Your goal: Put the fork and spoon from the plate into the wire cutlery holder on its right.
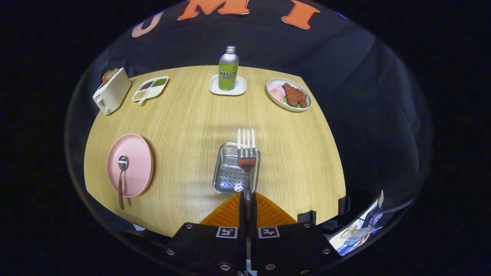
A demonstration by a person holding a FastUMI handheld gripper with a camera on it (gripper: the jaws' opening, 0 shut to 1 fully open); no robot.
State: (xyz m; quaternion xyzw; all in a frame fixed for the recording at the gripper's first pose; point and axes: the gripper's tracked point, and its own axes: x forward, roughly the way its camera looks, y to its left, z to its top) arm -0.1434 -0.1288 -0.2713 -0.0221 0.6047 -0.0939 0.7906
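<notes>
My one camera rides on my gripper [247, 199] and looks forward along my two fingers, which close on the fork [246, 153] handle low in the picture; it sits above the near edge of the wooden table [184, 115], tilted down and facing the booth's far wall; the holder [230, 174] lies close, just ahead of my fingers, the bottle [228, 68] well beyond; the fisheye bends the table's edges

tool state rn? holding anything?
Tool: shut on the fork handle, tines pointing forward over the wire cutlery holder. Spoon lies on the pink plate.
</notes>
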